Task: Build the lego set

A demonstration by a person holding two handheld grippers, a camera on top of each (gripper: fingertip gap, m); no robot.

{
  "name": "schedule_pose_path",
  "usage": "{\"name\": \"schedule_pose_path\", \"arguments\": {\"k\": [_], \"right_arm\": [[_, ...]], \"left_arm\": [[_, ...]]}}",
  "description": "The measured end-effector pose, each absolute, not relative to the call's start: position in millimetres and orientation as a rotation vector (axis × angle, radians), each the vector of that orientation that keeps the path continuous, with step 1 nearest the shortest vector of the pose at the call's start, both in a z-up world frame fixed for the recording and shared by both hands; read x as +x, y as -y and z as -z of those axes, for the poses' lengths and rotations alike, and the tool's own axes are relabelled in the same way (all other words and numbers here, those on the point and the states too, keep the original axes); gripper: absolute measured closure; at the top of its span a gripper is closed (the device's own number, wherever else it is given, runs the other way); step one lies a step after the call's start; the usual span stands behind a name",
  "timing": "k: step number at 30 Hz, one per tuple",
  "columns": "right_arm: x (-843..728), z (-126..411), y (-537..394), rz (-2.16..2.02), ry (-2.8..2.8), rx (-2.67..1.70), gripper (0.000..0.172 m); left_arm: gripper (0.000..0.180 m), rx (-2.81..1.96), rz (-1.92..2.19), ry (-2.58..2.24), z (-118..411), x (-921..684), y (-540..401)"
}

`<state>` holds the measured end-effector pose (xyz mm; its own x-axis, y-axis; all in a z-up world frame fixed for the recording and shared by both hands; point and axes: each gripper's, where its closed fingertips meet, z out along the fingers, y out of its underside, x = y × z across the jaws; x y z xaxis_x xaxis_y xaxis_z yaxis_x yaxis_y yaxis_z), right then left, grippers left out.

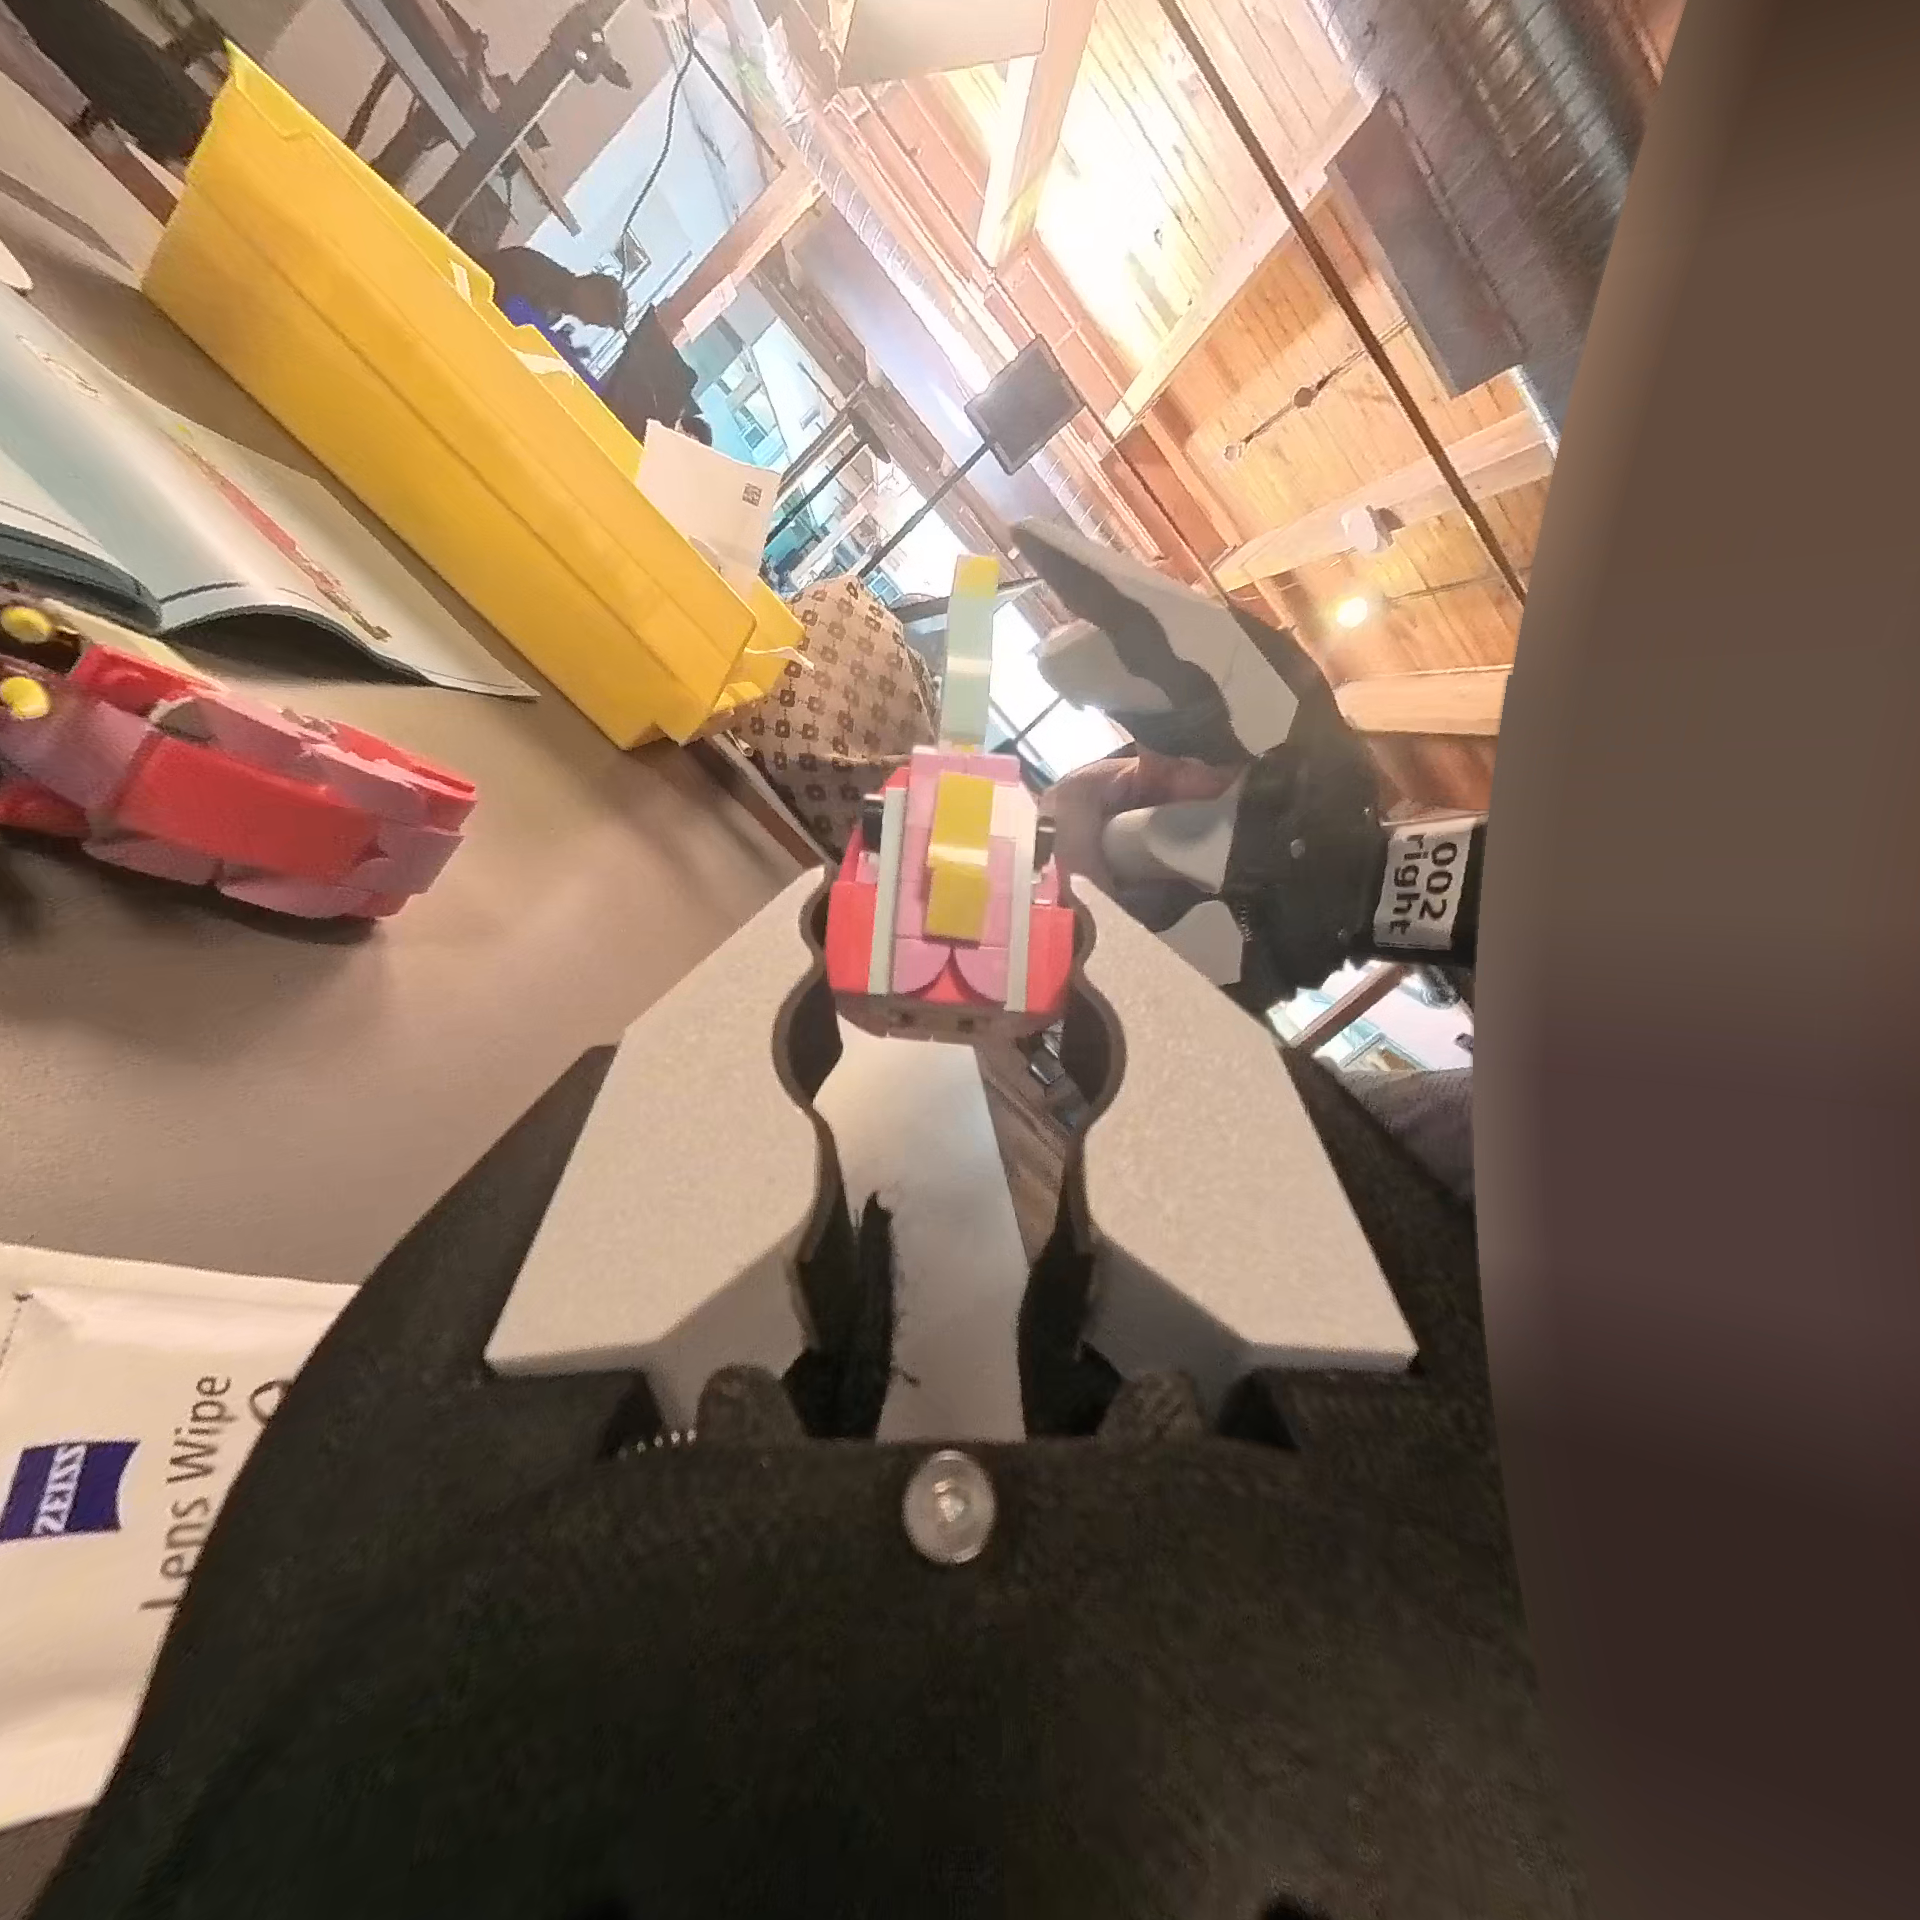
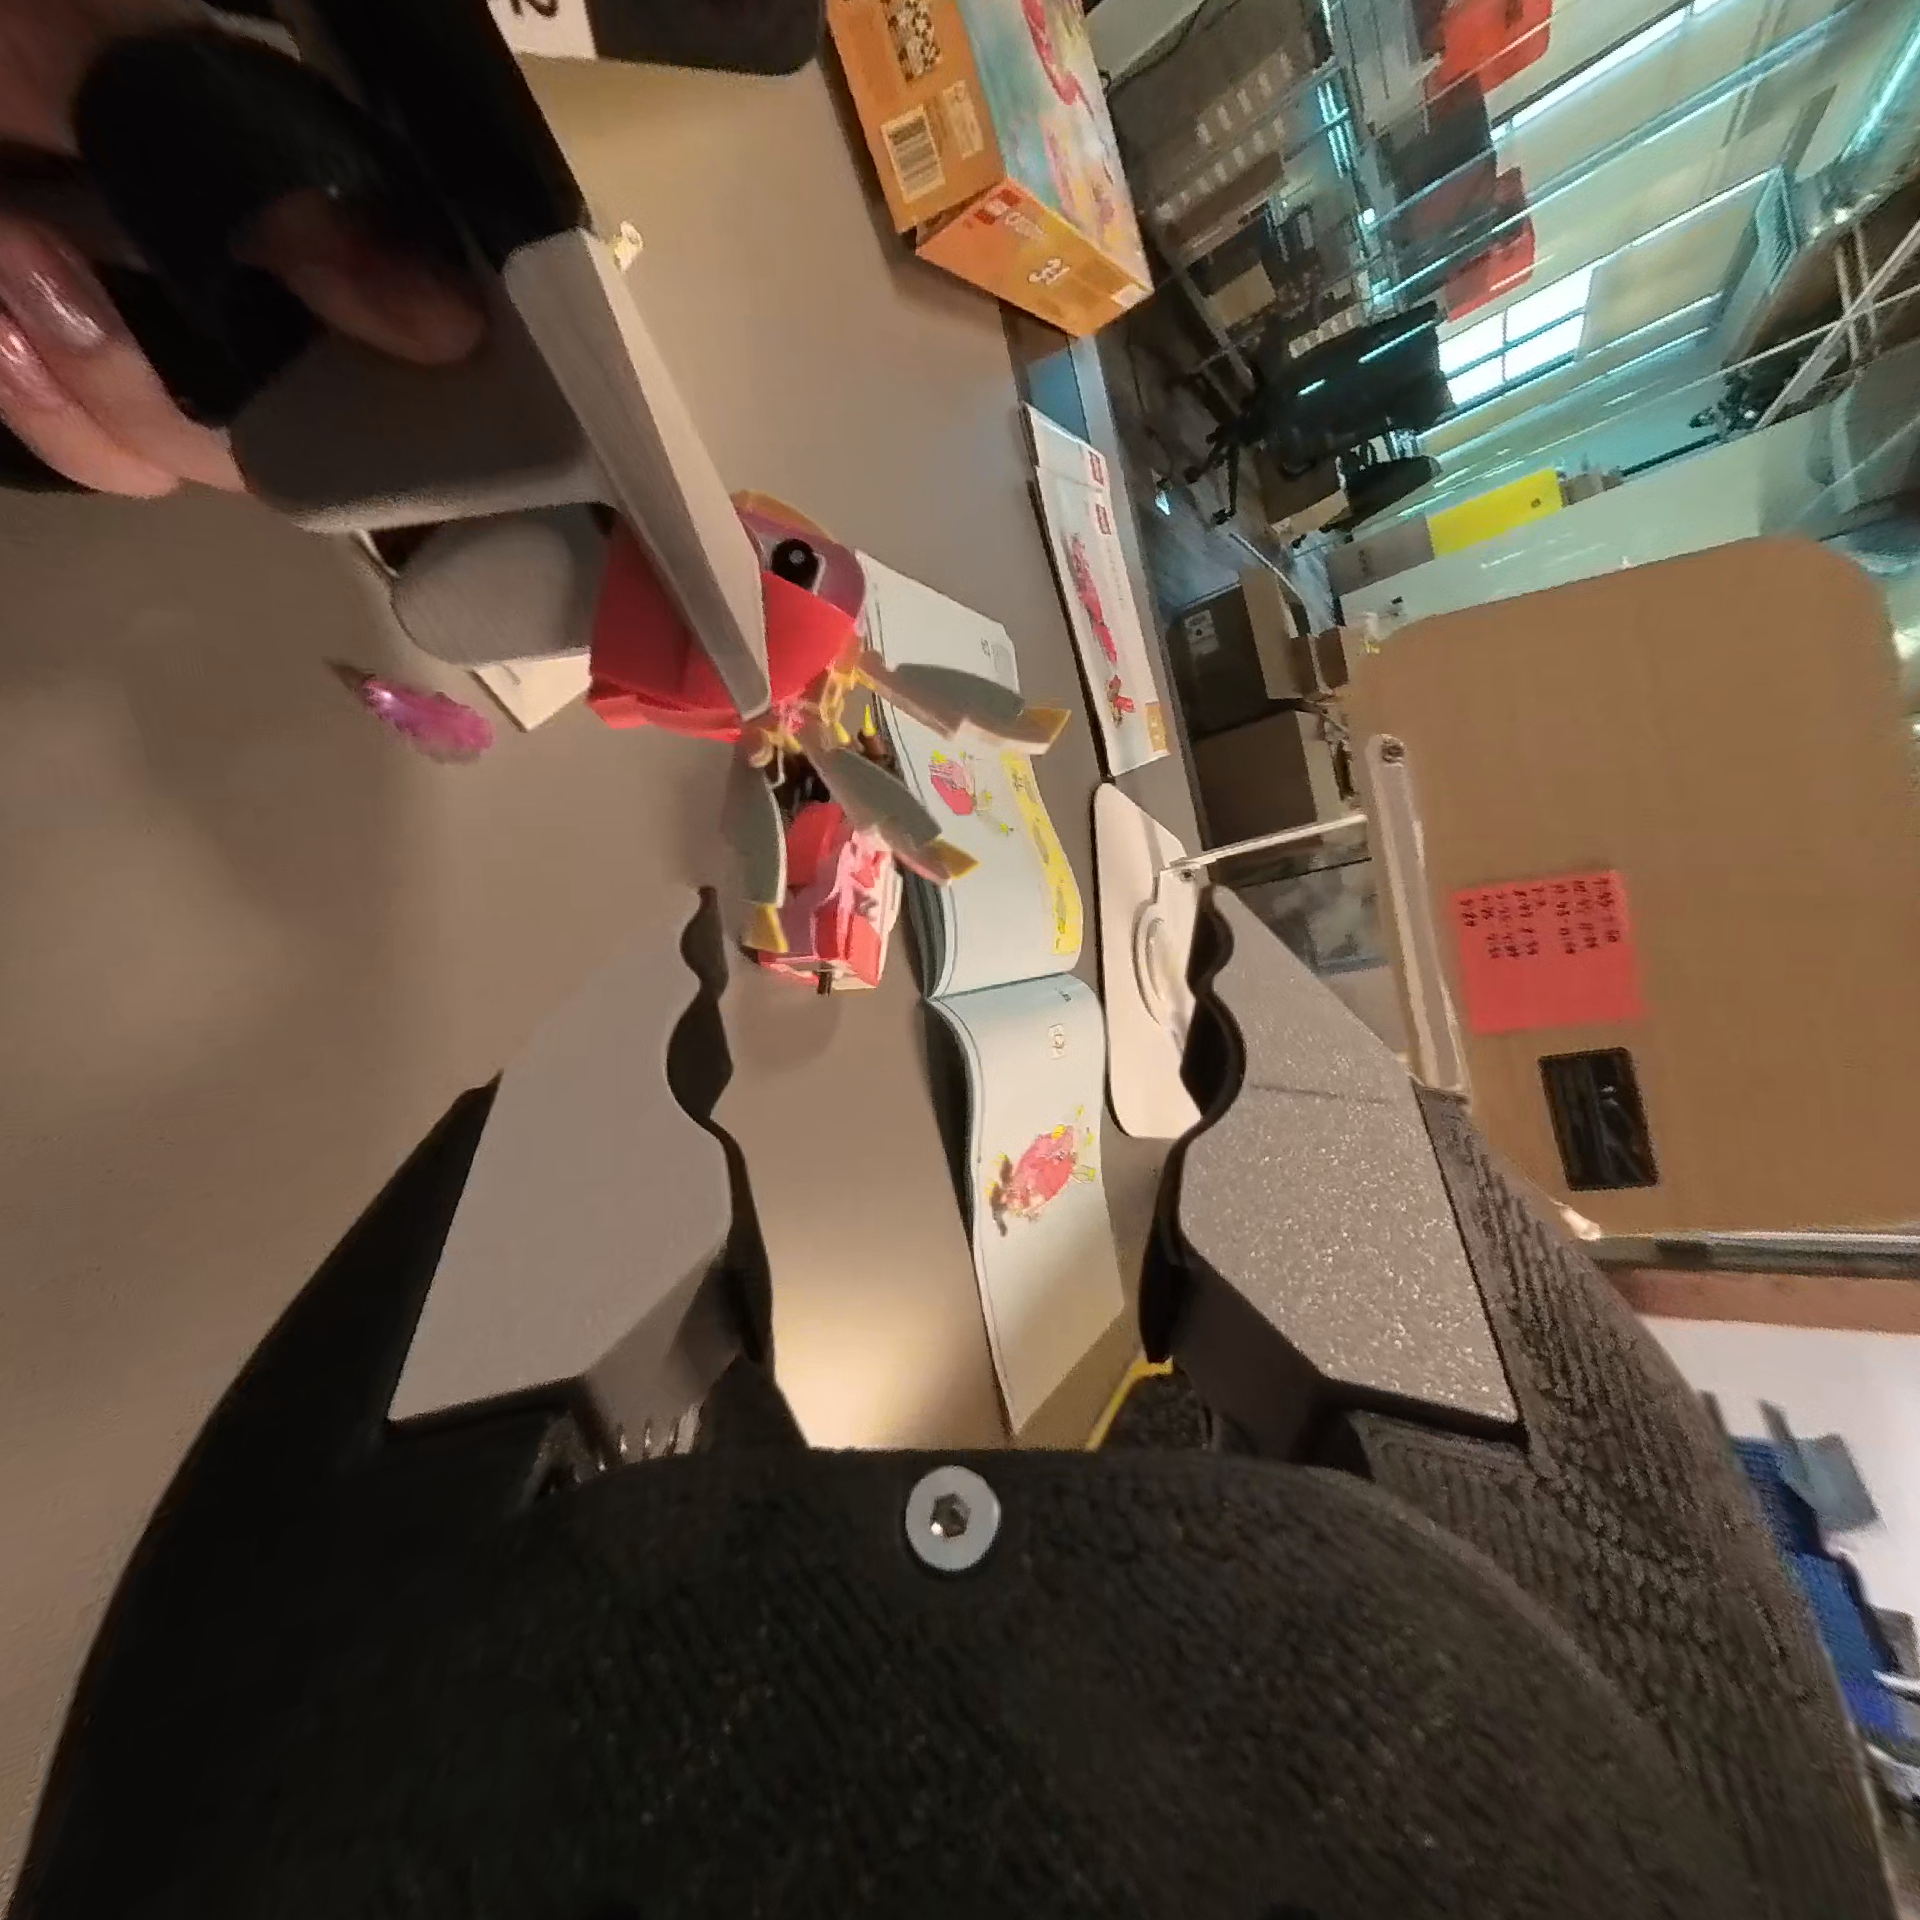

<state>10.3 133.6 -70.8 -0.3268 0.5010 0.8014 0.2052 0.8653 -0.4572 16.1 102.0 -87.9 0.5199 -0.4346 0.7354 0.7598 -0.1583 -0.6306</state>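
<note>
Your left gripper (image 1: 951, 935) is clamped on a brick fish (image 1: 951, 904), red and pink with a yellow stripe, both pads pressed to its sides and a pale fin sticking out toward 12 o'clock. From your right camera the same fish (image 2: 717, 644) hangs above the table (image 2: 260, 935), with grey, yellow-tipped fins fanning toward 5 o'clock.

Your right gripper (image 2: 951, 987) stands wide apart with nothing between its fingers (only table and booklet behind them). In the left view it sits at 2 o'clock of the fish, near but apart (image 1: 1132, 665).

A second red-and-pink model (image 2: 831, 914) lies on the table just beside your right gripper's left finger, and at 9 o'clock in the left view (image 1: 229, 800). An open booklet (image 2: 1018, 1039) lies beside it toward 3 o'clock. A yellow bin (image 1: 436, 416) sits at 11 o'clock in the left view, a wipe packet (image 1: 135, 1475) at 8 o'clock. An orange box (image 2: 997, 166) lies at 12 o'clock in the right view, and a pink piece (image 2: 436, 717) at 9 o'clock.
</note>
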Motion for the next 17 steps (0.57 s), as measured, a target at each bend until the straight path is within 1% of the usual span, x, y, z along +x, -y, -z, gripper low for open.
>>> {"name": "schedule_pose_path", "arguments": {"k": [7, 9, 12, 14, 17], "right_arm": [[6.8, 64.2, -140.7, -0.315, 1.877, -0.555, 0.084], [8.3, 66.3, -136.3, -0.373, 1.905, -0.564, 0.084], [13.8, 67.2, -124.8, -0.669, 1.95, -0.715, 0.082], [17.7, 65.2, -118.0, -0.968, 1.944, -0.89, 0.083], [24.2, 62.1, -98.6, -1.469, 1.899, -1.097, 0.089]], "left_arm": [[0.142, -1.365, 1.077, 0.31, 87.7, 16.3, -102.1], [0.142, -1.366, 1.073, 0.307, 87.5, 16.7, -102.0], [0.142, -1.316, 1.073, 0.291, 80.5, 15.6, -98.9], [0.142, -1.246, 1.077, 0.264, 70.8, 14.4, -94.2], [0.142, -1.111, 1.052, 0.156, 49.7, 17.0, -82.2]]}}
